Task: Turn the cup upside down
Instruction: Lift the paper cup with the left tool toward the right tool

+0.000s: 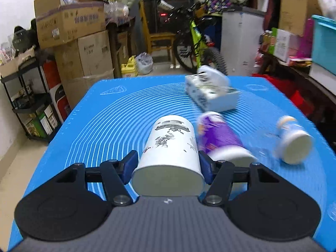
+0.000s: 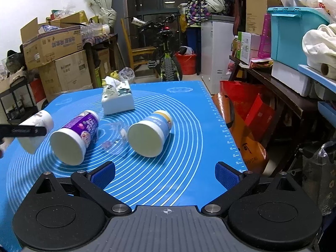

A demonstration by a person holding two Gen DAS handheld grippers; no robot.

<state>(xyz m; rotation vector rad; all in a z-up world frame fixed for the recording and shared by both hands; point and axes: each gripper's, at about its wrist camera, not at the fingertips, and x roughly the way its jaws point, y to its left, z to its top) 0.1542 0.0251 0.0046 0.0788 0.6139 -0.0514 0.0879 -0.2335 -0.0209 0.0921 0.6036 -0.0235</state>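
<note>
My left gripper (image 1: 168, 166) is shut on a white paper cup with black ink prints (image 1: 170, 147), held on its side with the open mouth toward the camera, above the blue mat (image 1: 105, 115). The same cup (image 2: 35, 130) shows at the far left of the right wrist view, with a left finger across it. A purple cup (image 2: 75, 134) and a blue-and-yellow cup (image 2: 151, 134) lie on their sides on the mat (image 2: 189, 136); both are blurred in the left wrist view, the purple cup (image 1: 220, 138) and the blue-and-yellow cup (image 1: 294, 142). My right gripper (image 2: 164, 175) is open and empty, in front of the blue-and-yellow cup.
A white tissue box (image 2: 117, 98) lies at the back of the mat, also in the left view (image 1: 212, 92). A clear plastic lid (image 2: 115, 136) lies between the two lying cups. Cardboard boxes (image 1: 71, 31), a bicycle (image 2: 168, 58) and cluttered shelves (image 2: 294, 79) surround the table.
</note>
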